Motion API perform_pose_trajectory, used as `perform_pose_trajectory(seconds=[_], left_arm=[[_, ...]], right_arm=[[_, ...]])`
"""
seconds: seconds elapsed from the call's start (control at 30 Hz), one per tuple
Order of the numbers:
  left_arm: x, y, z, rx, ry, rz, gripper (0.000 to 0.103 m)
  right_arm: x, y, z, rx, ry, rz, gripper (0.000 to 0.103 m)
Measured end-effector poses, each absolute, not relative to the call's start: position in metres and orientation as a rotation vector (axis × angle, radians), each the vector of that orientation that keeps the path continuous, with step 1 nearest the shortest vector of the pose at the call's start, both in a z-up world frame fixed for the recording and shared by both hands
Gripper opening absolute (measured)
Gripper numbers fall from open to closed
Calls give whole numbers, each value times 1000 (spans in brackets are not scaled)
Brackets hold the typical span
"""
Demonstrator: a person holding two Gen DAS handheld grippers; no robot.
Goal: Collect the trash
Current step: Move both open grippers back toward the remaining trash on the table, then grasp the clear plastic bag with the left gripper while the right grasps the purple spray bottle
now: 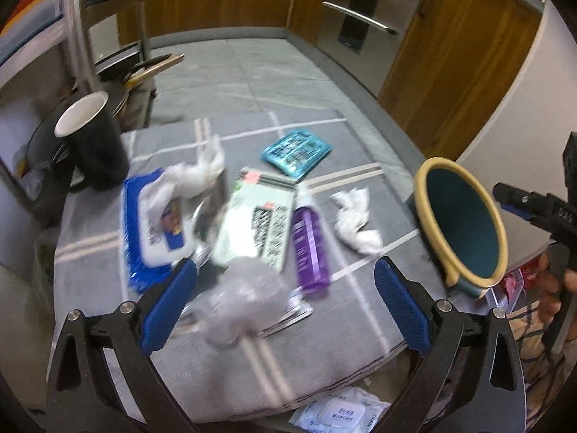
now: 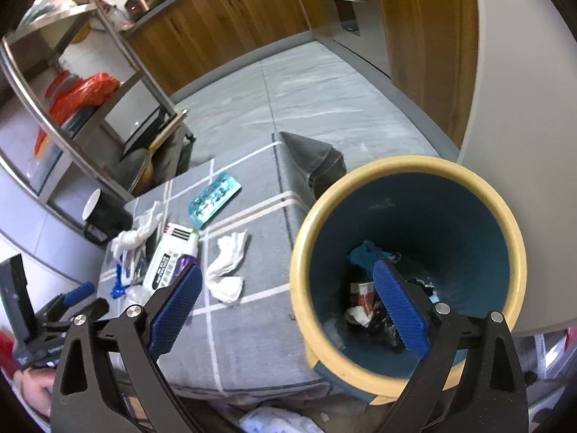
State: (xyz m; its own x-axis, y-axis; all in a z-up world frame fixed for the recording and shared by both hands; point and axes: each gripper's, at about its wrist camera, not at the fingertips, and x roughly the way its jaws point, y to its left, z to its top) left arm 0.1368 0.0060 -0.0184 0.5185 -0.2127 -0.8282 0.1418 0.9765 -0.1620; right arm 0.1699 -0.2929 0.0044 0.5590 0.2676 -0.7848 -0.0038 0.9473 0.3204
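A grey striped cloth covers the table (image 1: 202, 368). My left gripper (image 1: 285, 288) is open above it, with a crumpled clear plastic wrapper (image 1: 245, 299) lying between the fingers, untouched. Beyond lie a purple bottle (image 1: 310, 252), a white printed box (image 1: 259, 231), a blue wipes pack (image 1: 151, 223), a teal blister pack (image 1: 295, 151) and a crumpled white tissue (image 1: 357, 223). My right gripper (image 2: 288, 303) is open and empty, its right finger over the mouth of the yellow-rimmed blue bin (image 2: 297, 270), which holds scraps (image 2: 364, 306). The tissue (image 2: 227, 267) lies left of the bin.
A black cup (image 1: 93, 140) stands at the table's far left corner, beside a steel rack (image 2: 108, 36). The bin (image 1: 422, 195) stands off the table's right edge. Wooden cabinets (image 1: 450, 72) line the back. A white packet (image 1: 339, 415) lies on the floor below the near edge.
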Motion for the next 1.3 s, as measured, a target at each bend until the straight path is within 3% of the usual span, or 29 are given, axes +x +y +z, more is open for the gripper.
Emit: perform_pose_trajectory(seconds=[0.33,0.43,0.5,0.53,0.6,0.7,0.87,1.13,1.23,1.3], left_arm=[[139,12,-57,-41,1078,-195,91],[144,8,-66,-3,1108,-192,73],[147,7,-73,15,1138,-185,54],[147,7,-75,17,1148,-183,51],[148,9,-76,18,1164,-179,33],[147,15,-72,2,1165,-173,24],[142,25,-62,-36,1148,-190,18],[137,48,-28,-151,1053,-198,17],[139,54,-15,-189,1013,-193,17],[141,55,-6,-206,984,-194,17]], right_arm=[[169,-247,-6,181,1013,230,96],[168,-234,-9,150,1025,252,96],[167,-226,-12,133,1033,265,96],[167,-220,-14,123,1040,276,96],[166,-208,-17,108,1049,295,96],[167,-193,-21,90,1063,328,96],[169,-167,-28,66,1083,374,96],[181,-131,-46,36,1107,406,95],[188,-121,-57,17,1121,390,93],[194,-115,-64,14,1135,376,84]])
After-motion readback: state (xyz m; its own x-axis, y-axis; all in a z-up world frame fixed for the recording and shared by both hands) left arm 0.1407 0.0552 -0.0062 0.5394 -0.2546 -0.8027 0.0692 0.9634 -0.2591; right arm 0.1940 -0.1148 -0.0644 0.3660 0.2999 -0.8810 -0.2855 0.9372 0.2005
